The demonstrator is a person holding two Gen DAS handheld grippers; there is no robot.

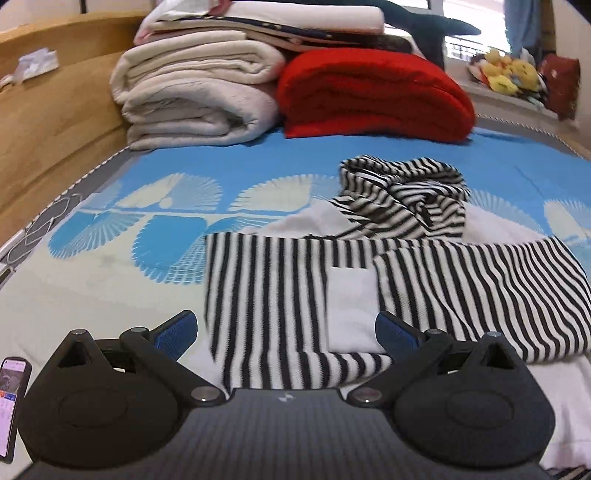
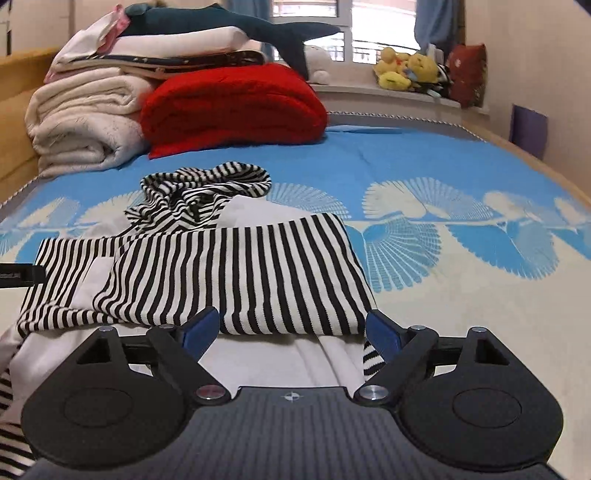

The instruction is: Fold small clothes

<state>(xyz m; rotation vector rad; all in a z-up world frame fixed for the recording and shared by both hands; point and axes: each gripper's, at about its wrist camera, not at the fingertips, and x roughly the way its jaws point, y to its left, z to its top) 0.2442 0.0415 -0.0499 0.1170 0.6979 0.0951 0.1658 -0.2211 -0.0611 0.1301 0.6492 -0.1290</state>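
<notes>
1. The right gripper (image 2: pixel 291 330) has its jaws spread wide with nothing pinched; its two blue pads (image 2: pixel 201 328) sit low over the near hem of the striped garment (image 2: pixel 236 273), not pressing on it.
2. The left gripper (image 1: pixel 286 332) also has its jaws wide apart and empty, hanging over the garment's near left part, where a white patch (image 1: pixel 349 306) shows between stripes.
3. The one black-and-white striped garment lies on the bed (image 2: pixel 461 258), sleeves folded across the body, its hood (image 2: pixel 207 188) bunched at the far end. White fabric shows under it; whether that is a second item I cannot tell.
4. Behind it on the blue patterned sheet: one red folded blanket (image 2: pixel 232 107) and one stack of cream blankets (image 2: pixel 81 122), touching.
5. A shark plush (image 2: pixel 240 29) lies atop the stack.
6. A phone (image 1: pixel 13 402) shows at the left view's edge.
</notes>
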